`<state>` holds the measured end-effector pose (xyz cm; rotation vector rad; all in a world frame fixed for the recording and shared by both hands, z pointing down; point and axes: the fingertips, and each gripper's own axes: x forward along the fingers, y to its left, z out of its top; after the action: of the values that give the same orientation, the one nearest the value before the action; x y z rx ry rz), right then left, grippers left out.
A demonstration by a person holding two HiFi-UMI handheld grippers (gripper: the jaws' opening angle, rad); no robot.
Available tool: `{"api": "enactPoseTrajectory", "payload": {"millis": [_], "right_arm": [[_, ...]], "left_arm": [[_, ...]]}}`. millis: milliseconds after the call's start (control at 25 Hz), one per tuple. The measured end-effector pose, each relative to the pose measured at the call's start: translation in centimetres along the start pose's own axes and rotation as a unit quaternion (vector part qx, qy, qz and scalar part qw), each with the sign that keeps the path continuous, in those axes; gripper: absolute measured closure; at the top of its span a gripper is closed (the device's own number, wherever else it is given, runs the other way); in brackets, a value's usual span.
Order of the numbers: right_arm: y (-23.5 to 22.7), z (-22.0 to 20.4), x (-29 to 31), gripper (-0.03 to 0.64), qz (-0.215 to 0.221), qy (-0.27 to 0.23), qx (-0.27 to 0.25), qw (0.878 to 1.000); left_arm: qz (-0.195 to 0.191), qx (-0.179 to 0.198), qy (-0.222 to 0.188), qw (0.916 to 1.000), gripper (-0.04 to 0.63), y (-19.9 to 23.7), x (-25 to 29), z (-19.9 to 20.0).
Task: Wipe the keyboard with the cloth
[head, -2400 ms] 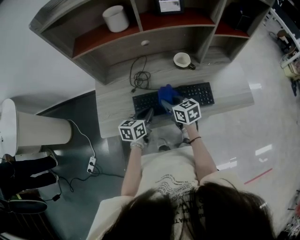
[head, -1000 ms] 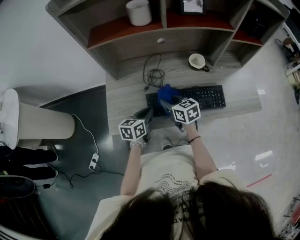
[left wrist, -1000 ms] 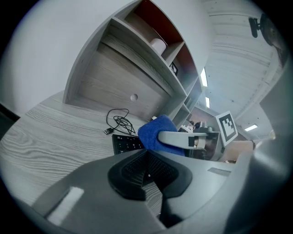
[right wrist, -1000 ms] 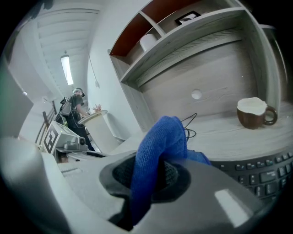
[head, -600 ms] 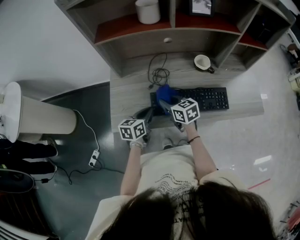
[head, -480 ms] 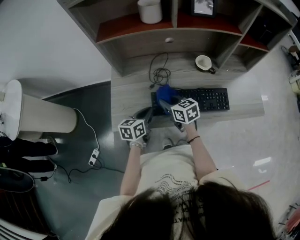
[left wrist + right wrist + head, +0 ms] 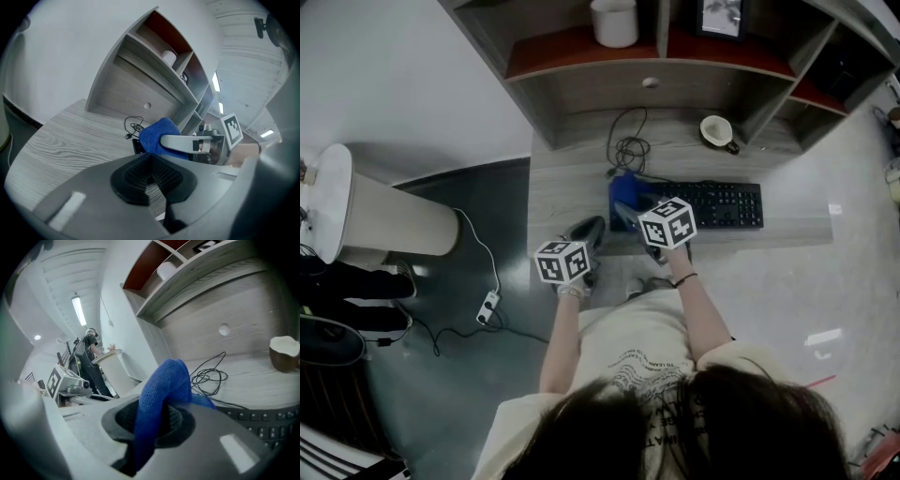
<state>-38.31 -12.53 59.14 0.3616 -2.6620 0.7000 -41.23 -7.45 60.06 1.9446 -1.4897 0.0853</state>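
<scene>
Cloth point(image 7: 161, 390) sits pinched between fingers point(image 7: 117, 423) of the right gripper point(image 7: 154, 425).

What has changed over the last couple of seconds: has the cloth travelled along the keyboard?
The right hand-held gripper has swept the blue cloth leftward along the keyboard, from near its middle to its left end. It keeps its grip; nothing was let go. The left hand-held gripper stays shut and empty at the front edge of the desk; the cable and mug have not moved.
</scene>
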Motion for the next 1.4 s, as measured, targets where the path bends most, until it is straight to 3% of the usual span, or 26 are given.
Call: {"api": "enactPoseTrajectory", "payload": {"millis": [680,1400], "right_arm": [[3.1,0.9,1.5,0.558,0.094,0.008,0.012,0.995],[3.6,4.2,-3.5,0.557,0.150,-0.028,-0.005,0.988]], "left_arm": [[0.048,-0.006,-0.027,0.9985,0.591,0.1,-1.8,0.9],[0.086,0.000,-0.119,0.9892,0.591,-3.2,-3.5,3.5]]}}
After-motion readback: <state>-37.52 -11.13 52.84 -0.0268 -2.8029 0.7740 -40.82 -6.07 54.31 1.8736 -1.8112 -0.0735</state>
